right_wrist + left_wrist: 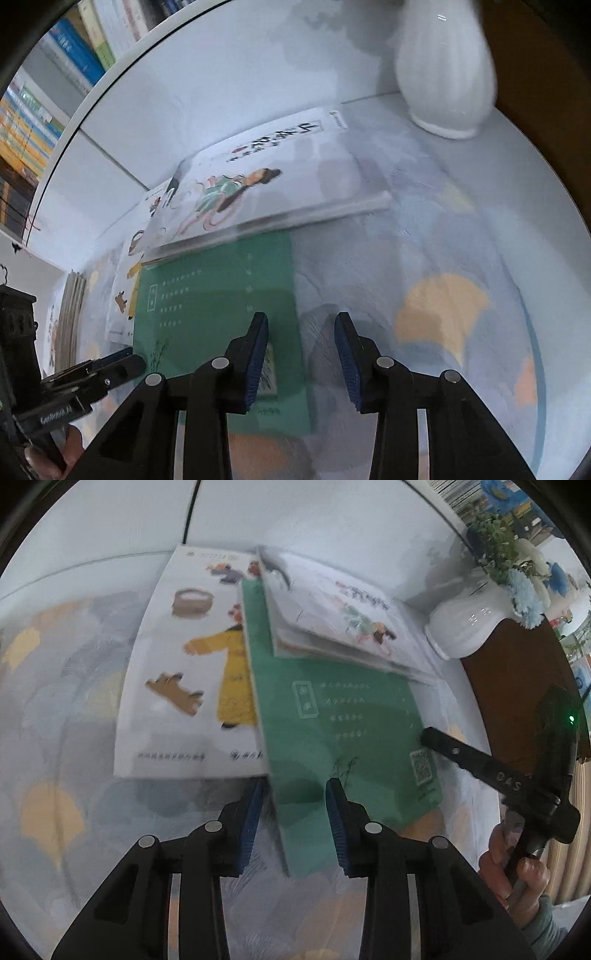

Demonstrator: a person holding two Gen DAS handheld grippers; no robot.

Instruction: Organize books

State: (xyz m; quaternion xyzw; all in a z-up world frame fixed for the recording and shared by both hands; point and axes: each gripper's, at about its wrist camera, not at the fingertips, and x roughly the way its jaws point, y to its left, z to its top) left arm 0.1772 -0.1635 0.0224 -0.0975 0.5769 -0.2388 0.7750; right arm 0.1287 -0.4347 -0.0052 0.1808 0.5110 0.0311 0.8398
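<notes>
Three books lie overlapped on the patterned tablecloth. A white picture book with a yellow-robed figure (pixel 184 657) lies at the left. A green book (pixel 332 731) overlaps it, and a white book with a green-clad figure (pixel 343 616) rests across the green book's far end. My left gripper (pixel 295 786) is open and straddles the green book's near left edge, with no pad pressing on it. My right gripper (pixel 301 319) is open too. It straddles the right edge of the green book (pixel 214 295), one finger over the cover and the other over the cloth.
A white ribbed vase (pixel 443 66) with flowers stands at the far right by a brown wooden panel (pixel 517 686). A small stack of books (pixel 72 317) lies at the left. Shelved books (pixel 74 51) show beyond the table's curved rim. A hand (pixel 524 882) holds the right gripper.
</notes>
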